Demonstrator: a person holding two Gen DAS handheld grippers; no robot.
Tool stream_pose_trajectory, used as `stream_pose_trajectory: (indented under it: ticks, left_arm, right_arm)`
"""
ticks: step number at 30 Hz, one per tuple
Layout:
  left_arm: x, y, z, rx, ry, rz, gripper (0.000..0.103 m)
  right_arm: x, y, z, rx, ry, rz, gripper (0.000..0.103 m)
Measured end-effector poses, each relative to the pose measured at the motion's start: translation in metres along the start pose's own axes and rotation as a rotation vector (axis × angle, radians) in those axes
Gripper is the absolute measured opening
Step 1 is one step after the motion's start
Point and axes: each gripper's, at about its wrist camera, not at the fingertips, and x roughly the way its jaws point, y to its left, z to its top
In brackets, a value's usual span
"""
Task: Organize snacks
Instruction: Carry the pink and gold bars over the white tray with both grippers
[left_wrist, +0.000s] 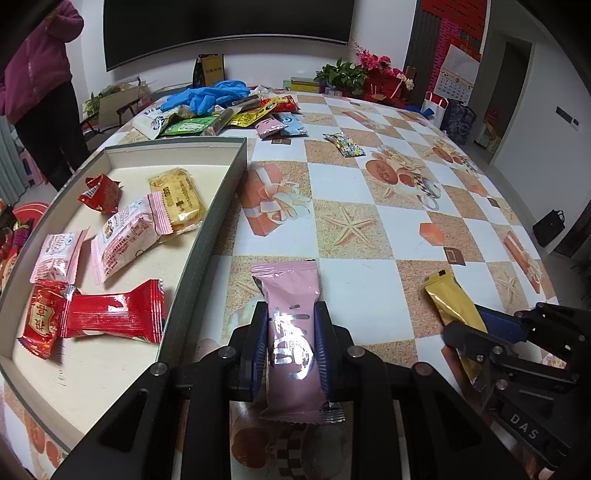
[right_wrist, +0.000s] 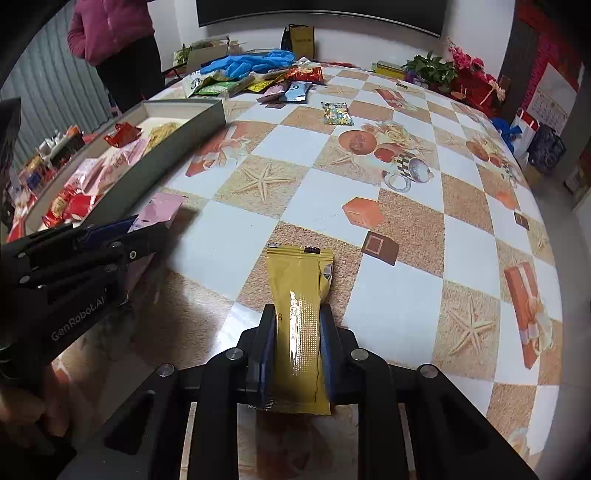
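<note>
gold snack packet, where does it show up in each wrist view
Left wrist view: the gold snack packet lies at the lower right, clamped in the right tongs.
Right wrist view: the same packet sits at bottom centre, pinched between the two pads.
Shared landmark: the grey tray of sorted snacks, at left in both views.

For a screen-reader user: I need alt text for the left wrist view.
The left gripper clamps a pink snack packet above a patterned table. Left of it, a shallow box holds red, pink and yellow snacks; at right, the right gripper grips a gold packet.
</note>
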Motion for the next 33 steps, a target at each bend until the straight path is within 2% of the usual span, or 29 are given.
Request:
stream_pose_trajectory:
  ticks: [7, 15, 22, 33]
  left_arm:
    - [-0.008, -0.001, 0.006, 0.015, -0.007, 0.018, 0.026]
    - [-0.023, 0.016, 0.019, -0.005, -0.027, 0.052, 0.026]
    - [-0.033, 0.051, 0.030, -0.046, -0.042, 0.098, 0.026]
    - [-0.038, 0.106, 0.028, -0.121, -0.031, 0.156, 0.026]
  right_arm:
    - [-0.012, -0.001, 0.004, 0.051, -0.035, 0.034, 0.023]
    - [-0.023, 0.012, 0.025, 0.054, -0.077, 0.102, 0.023]
    - [-0.029, 0.036, 0.050, 0.026, -0.101, 0.163, 0.023]
    - [-0.022, 0.094, 0.085, -0.056, -0.108, 0.243, 0.023]
